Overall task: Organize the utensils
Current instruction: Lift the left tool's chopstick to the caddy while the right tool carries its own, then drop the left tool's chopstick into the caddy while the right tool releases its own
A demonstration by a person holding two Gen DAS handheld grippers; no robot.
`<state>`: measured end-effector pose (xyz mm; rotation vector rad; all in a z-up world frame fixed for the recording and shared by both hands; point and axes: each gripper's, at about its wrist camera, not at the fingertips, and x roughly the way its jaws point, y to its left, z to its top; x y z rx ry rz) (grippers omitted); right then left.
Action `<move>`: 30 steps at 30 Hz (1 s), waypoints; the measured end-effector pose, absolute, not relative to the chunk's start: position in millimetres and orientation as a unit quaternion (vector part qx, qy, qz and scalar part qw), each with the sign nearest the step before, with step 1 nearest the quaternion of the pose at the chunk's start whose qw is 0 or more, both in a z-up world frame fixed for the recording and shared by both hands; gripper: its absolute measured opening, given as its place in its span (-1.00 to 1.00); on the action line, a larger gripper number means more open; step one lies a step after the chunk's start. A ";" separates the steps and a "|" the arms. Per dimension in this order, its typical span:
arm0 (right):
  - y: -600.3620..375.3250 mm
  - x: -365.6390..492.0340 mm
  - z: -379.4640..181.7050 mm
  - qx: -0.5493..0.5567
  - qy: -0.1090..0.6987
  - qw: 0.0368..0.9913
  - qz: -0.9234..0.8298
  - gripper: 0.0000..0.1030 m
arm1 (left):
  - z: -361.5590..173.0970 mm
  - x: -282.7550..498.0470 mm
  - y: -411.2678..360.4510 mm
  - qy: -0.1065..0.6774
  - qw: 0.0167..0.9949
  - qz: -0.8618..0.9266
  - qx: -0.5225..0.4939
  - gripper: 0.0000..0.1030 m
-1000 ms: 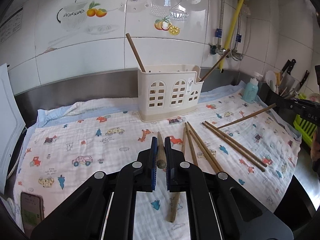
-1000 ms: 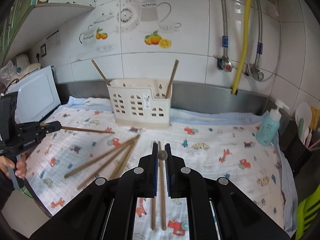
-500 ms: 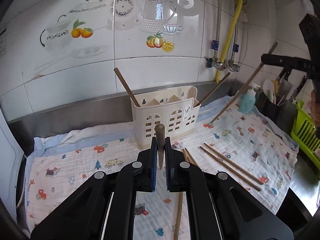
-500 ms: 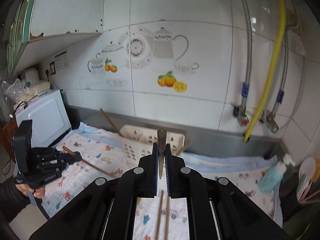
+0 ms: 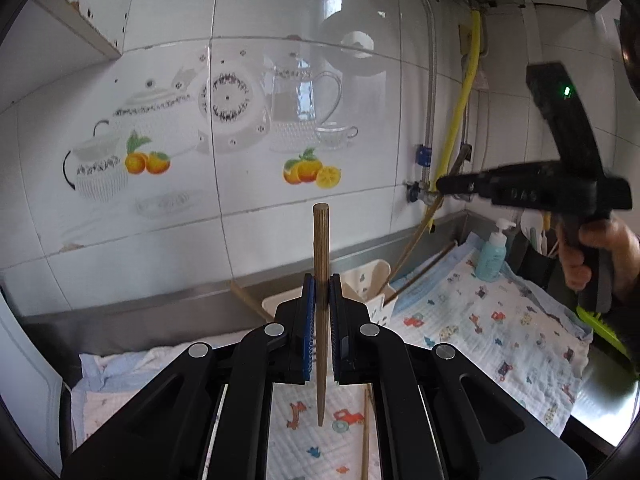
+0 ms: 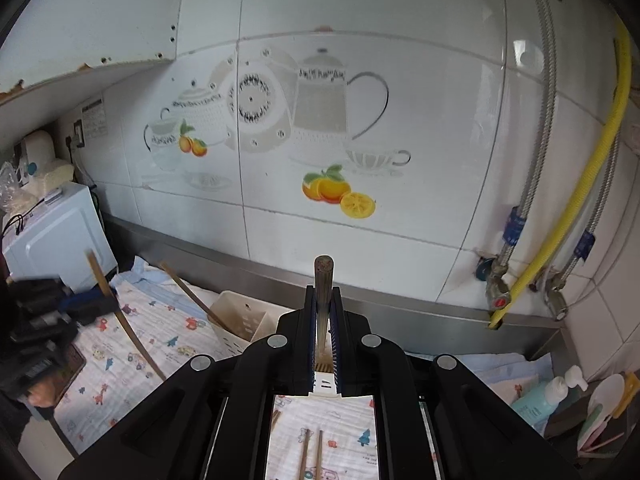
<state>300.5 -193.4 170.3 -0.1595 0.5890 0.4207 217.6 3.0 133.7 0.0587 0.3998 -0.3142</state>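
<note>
The left gripper [image 5: 321, 292] clamps a wooden chopstick [image 5: 320, 280] upright, above the printed cloth [image 5: 500, 328]. Behind it, at the cloth's back edge, the cream utensil holder [image 5: 370, 280] holds slanting chopsticks [image 5: 416, 276]. The right gripper [image 6: 323, 312] pinches another chopstick [image 6: 323, 280] upright, over the holder [image 6: 240, 320], where one chopstick [image 6: 188, 292] leans at its left end. Two loose chopsticks [image 6: 312, 456] lie at the cloth's front edge.

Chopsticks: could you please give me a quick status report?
Left gripper shut on chopstick, upright. Right gripper shut on another chopstick. Cream holder below, ahead. Nothing blocking.
</note>
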 end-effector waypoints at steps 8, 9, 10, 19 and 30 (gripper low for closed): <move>-183.4 318.3 138.4 -0.083 0.318 0.921 0.209 -0.87 | 188.9 248.6 -6.1 0.139 0.980 -0.138 0.027 -0.89; -182.6 318.9 135.6 -0.084 0.320 0.920 0.209 -0.87 | 192.8 253.3 -7.9 0.136 0.981 -0.135 0.027 -0.89; -182.3 319.7 132.4 -0.086 0.322 0.919 0.210 -0.87 | 195.8 259.1 -9.1 0.132 0.982 -0.131 0.025 -0.89; -184.4 323.9 115.6 -0.087 0.333 0.914 0.213 -0.87 | 176.4 305.8 -16.4 0.152 0.982 -0.112 0.009 -0.89; -186.0 324.9 108.7 -0.081 0.337 0.913 0.215 -0.87 | 134.2 320.9 -14.0 0.202 0.974 -0.106 0.005 -0.88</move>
